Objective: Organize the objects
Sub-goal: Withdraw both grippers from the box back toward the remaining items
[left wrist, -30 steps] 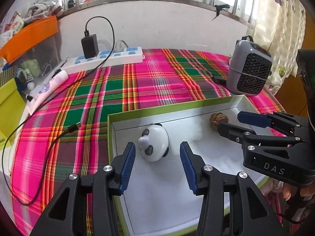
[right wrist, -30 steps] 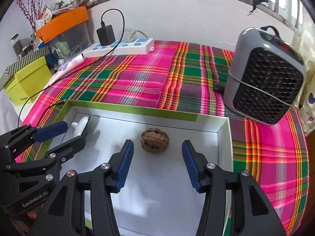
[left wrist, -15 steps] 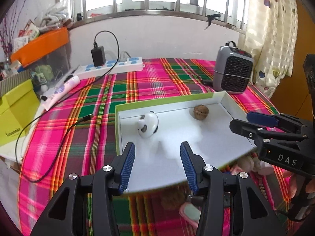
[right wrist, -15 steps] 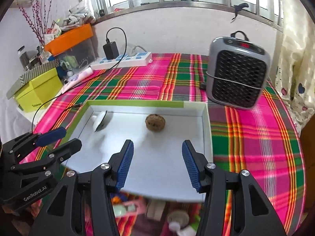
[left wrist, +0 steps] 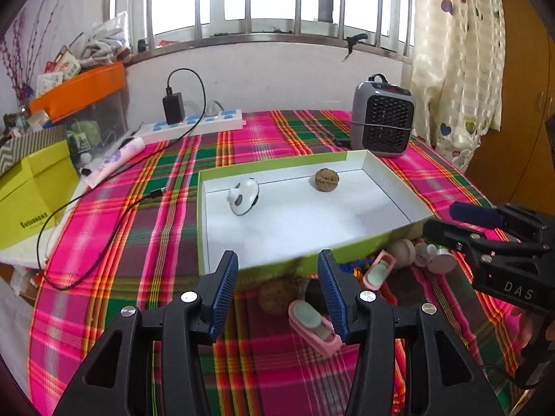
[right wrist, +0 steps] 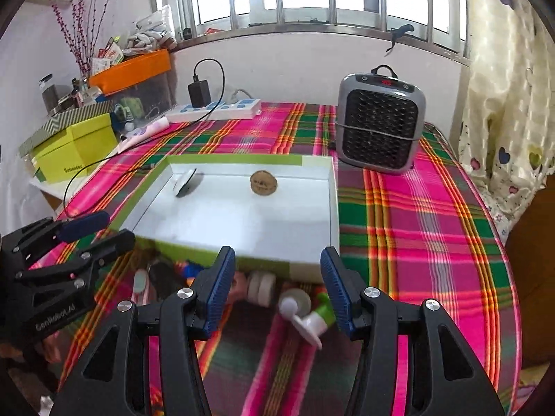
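A green-rimmed box lid with a white inside (left wrist: pixel 208 228) (right wrist: pixel 312 270) lies on the plaid cloth. It holds a panda toy (left wrist: pixel 244 200) (right wrist: pixel 185 182) and a walnut (left wrist: pixel 326 180) (right wrist: pixel 263 182). In front of the lid lie several small items: another walnut (left wrist: pixel 277 294), pink clips (left wrist: pixel 314 326), round pieces (left wrist: pixel 402 248) and a white-and-green toy (right wrist: pixel 312 319). My left gripper (left wrist: pixel 277 263) (right wrist: pixel 116 227) hangs open over these items with nothing between its pads. My right gripper (right wrist: pixel 277 256) (left wrist: pixel 440 216) is open and holds nothing, at the lid's near right corner.
A grey fan heater (left wrist: pixel 381 124) (right wrist: pixel 380 128) stands at the back right. A power strip with a charger and cable (left wrist: pixel 194 124) lies at the back. A yellow-green box (left wrist: pixel 31 187) and a tube (left wrist: pixel 114 161) sit at the left edge, and a curtain (left wrist: pixel 458 52) hangs on the right.
Both grippers have drawn back from inside the lid toward the near side. The lid now looks smaller, and the small items in front of it have come into view. The jaws have not changed.
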Demonstrator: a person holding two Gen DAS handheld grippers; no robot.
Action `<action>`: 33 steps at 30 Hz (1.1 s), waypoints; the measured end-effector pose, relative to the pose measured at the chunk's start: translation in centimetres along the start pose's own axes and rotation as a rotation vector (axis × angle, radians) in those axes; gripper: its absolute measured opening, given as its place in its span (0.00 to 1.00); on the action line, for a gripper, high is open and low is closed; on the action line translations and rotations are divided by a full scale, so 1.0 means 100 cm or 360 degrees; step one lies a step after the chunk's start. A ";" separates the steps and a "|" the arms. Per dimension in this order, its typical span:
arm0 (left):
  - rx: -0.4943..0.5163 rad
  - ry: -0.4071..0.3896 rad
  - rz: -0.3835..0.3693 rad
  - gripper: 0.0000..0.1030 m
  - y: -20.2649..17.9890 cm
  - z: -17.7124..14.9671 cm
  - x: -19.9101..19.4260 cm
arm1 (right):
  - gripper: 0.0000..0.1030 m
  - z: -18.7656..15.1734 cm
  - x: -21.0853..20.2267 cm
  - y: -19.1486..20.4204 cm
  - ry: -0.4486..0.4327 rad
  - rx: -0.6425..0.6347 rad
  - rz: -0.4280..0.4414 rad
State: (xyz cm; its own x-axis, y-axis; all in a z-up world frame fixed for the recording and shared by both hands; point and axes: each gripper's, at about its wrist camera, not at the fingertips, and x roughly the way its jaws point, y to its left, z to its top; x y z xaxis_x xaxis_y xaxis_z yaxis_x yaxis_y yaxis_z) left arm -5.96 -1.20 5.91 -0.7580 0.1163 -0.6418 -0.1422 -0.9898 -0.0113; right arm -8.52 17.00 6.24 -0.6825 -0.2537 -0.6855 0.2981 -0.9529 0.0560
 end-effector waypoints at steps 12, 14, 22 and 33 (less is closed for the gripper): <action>-0.0094 0.0046 -0.0102 0.46 0.007 -0.029 -0.009 | 0.51 -0.033 -0.012 -0.013 0.0004 0.0048 -0.0030; -0.0091 0.0053 -0.0132 0.47 0.005 -0.032 -0.010 | 0.51 -0.038 -0.013 -0.017 0.0005 0.0068 -0.0028; -0.0090 0.0131 -0.0183 0.49 -0.003 -0.043 -0.002 | 0.51 -0.050 -0.015 -0.030 0.0024 0.0134 -0.0024; -0.0073 0.0247 -0.0170 0.50 -0.015 -0.045 0.019 | 0.51 -0.052 -0.013 -0.028 0.0046 0.0121 -0.0005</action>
State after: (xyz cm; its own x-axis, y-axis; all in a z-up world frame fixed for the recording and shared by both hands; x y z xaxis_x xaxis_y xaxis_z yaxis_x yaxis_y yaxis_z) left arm -4.33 0.15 1.31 -0.6324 0.2102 -0.7456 -0.1846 -0.9756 -0.1185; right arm -4.98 20.83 3.22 -0.6631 -0.2471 -0.7065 0.2440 -0.9637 0.1080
